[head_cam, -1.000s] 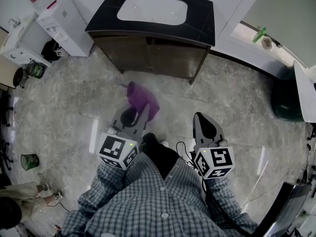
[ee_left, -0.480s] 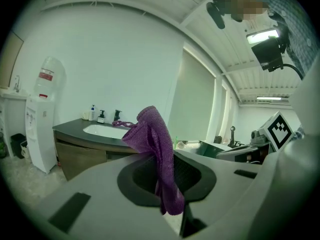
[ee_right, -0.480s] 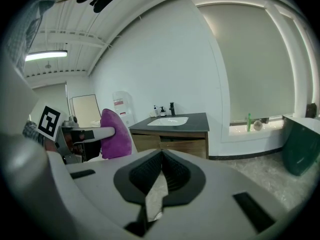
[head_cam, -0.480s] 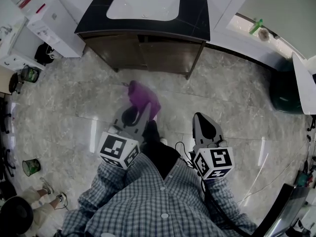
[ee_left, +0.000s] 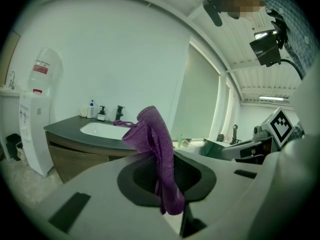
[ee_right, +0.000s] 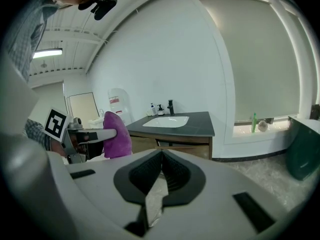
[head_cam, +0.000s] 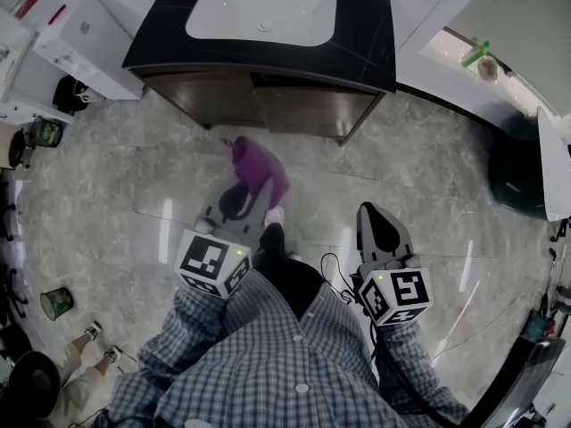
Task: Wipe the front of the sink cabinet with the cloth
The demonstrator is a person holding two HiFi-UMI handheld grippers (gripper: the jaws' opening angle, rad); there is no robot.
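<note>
Two grippers are seen: the left gripper [head_cam: 248, 201] is clamped on one cloth [head_cam: 258, 168]; the right gripper [head_cam: 370, 214] is closed, empty. Open floor [head_cam: 406, 172] is left between cloth and the one cabinet [head_cam: 299, 107].

The purple cloth [head_cam: 259, 166] looks soft and nubbly. The cabinet front [head_cam: 303, 110] is matt brown wood under a smooth dark countertop [head_cam: 368, 36], and the floor [head_cam: 428, 194] is glossy stone.
</note>
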